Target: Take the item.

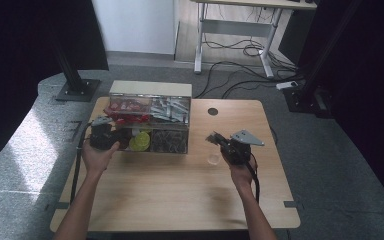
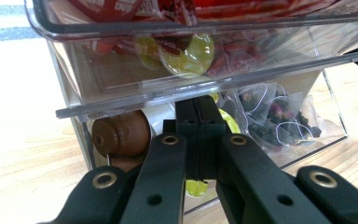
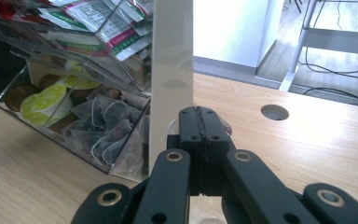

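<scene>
The hand-held gripper (jaws together) faces the clear organizer.

Both forearms, entering from the bottom of the high view, were bare, with no sleeves showing. The left gripper and right gripper were black, each trailing a black cable; grey three-cornered plates sat on top. Up close, the black jaw links carried brass-ringed rivets.

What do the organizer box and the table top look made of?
Organizer box: clear, glossy hard plastic, probably acrylic; its contents show through the walls and its edges catch light. Table top: pale wood or wood-look laminate, matte, with visible grain lines.
</scene>
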Tool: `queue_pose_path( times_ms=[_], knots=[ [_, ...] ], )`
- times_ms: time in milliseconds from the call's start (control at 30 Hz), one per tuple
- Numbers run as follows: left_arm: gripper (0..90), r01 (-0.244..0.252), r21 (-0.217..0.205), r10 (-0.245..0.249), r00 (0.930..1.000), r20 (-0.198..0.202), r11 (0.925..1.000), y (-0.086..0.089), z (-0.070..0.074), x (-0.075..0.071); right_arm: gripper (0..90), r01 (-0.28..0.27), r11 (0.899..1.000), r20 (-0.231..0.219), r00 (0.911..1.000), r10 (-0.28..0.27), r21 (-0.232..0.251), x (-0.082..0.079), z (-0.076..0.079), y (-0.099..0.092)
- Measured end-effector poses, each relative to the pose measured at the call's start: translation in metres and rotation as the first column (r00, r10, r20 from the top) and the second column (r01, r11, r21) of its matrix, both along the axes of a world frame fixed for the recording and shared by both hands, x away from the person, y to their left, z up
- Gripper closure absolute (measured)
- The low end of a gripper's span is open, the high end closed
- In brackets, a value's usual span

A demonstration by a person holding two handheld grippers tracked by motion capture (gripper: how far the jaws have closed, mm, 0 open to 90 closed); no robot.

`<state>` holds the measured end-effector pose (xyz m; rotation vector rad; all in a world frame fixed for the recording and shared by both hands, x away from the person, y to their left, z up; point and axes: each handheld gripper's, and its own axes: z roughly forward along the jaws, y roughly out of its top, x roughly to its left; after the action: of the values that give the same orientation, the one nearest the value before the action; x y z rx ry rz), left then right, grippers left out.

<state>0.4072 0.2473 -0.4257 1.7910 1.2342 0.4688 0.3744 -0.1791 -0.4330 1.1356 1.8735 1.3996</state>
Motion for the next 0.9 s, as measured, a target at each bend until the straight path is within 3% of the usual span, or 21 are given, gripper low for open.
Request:
queue_pose_path(
  times_ms=[633, 733, 900],
  knots=[
    [90.0, 0.002, 0.0, -0.002, 1.0, -0.002, 1.0, -0.001, -0.001, 0.001, 88.2, 0.038, 0.999, -0.019, 0.9991, -0.038, -0.01, 0.006, -0.007, -0.012],
    [90.0, 0.002, 0.002, -0.002, 1.0, -0.002, 1.0, -0.001, -0.001, 0.001, 78.6, 0.047, 0.998, -0.013, 0.9988, -0.048, -0.032, 0.007, -0.008, -0.01],
    [90.0, 0.002, 0.002, -0.002, 1.0, -0.003, 1.0, -0.001, -0.001, 0.0, 76.2, 0.051, 0.998, -0.003, 0.9987, -0.052, -0.037, 0.006, -0.007, -0.01]
  ],
)
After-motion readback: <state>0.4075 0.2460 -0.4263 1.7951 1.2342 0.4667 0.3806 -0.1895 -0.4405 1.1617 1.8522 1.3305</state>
